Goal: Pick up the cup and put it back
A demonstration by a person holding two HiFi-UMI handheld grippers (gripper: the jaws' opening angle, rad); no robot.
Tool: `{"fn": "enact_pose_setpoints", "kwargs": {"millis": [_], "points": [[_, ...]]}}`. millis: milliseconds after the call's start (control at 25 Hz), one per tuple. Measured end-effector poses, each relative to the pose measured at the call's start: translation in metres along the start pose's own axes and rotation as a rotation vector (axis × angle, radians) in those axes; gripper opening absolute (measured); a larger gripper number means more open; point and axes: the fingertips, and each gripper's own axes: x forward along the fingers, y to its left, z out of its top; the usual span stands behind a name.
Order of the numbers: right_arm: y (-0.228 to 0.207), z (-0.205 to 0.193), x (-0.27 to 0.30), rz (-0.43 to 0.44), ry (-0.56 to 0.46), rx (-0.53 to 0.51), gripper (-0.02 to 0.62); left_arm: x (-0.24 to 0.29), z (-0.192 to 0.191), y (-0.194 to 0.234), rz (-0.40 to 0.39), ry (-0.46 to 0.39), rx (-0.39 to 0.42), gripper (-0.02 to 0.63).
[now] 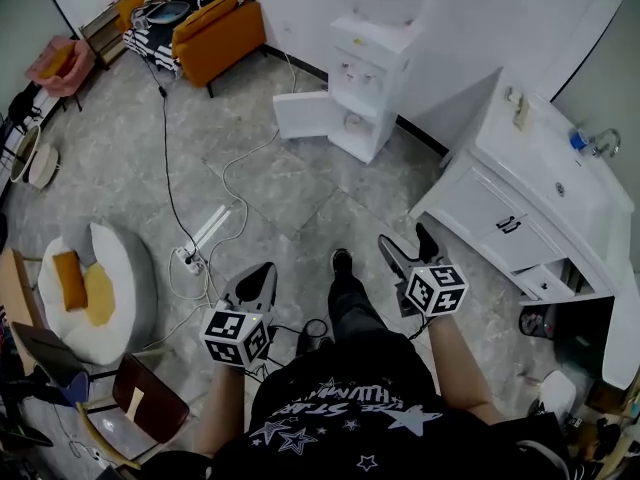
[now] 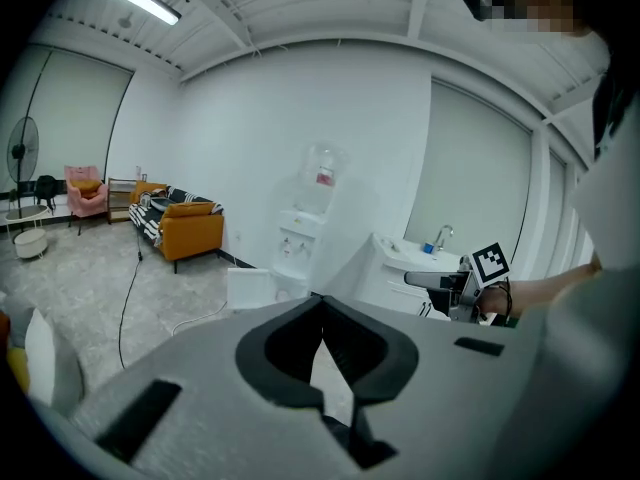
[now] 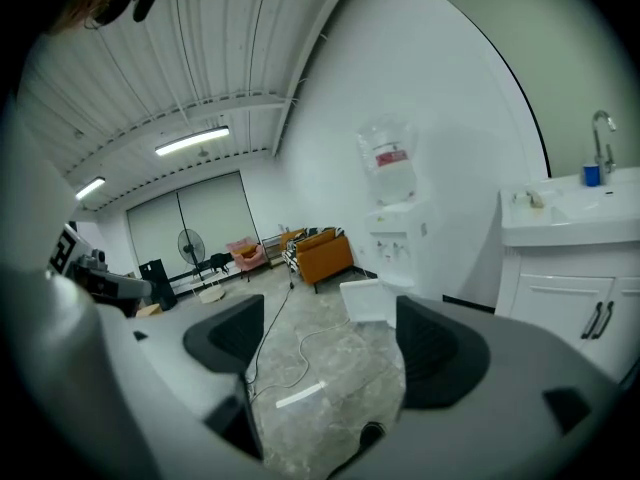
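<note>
Low at the left of the head view, the left gripper (image 1: pixel 256 280) points up-frame over the grey floor (image 1: pixel 290 193), its jaws pressed together on nothing; its own view shows their dark tips meeting. Further up, at the middle, a white dispenser (image 1: pixel 368 83) stands against the wall, and no cup shows on it. Right of centre, the right gripper (image 1: pixel 409 249) also points up-frame, its jaws spread wide with only floor between them. At the far right stands a white counter (image 1: pixel 540 158) with a basin and a tap (image 1: pixel 605 143), and just left of the tap sits a small blue thing that I take for the cup (image 1: pixel 578 140), too small to say whether it stands upright. It lies up and to the right of both grippers, well apart from them and on a higher surface. The right gripper is the nearer, and already open, so the reach likely falls to it: swing right and rise toward the tap.
</note>
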Motion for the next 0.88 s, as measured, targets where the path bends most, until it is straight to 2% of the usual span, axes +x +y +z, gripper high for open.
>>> {"fn": "enact_pose_setpoints", "kwargs": {"millis": [240, 400, 520, 680, 880], "points": [[-0.055, 0.015, 0.095, -0.027, 0.025, 0.037, 0.405, 0.083, 0.036, 0.045, 0.038, 0.030, 0.009, 0.009], [-0.091, 0.024, 0.164, -0.039, 0.078, 0.047, 0.407, 0.149, 0.063, 0.073, 0.041, 0.059, 0.038, 0.009], [-0.114, 0.028, 0.217, -0.038, 0.114, 0.042, 0.407, 0.193, 0.082, 0.099, 0.061, 0.060, 0.030, 0.009], [-0.143, 0.036, 0.291, -0.062, 0.101, 0.038, 0.397, 0.251, 0.101, 0.140, 0.109, 0.073, 0.040, 0.009], [-0.168, 0.034, 0.366, -0.088, 0.109, 0.030, 0.397, 0.312, 0.121, 0.182, 0.126, 0.038, 0.048, 0.009]]}}
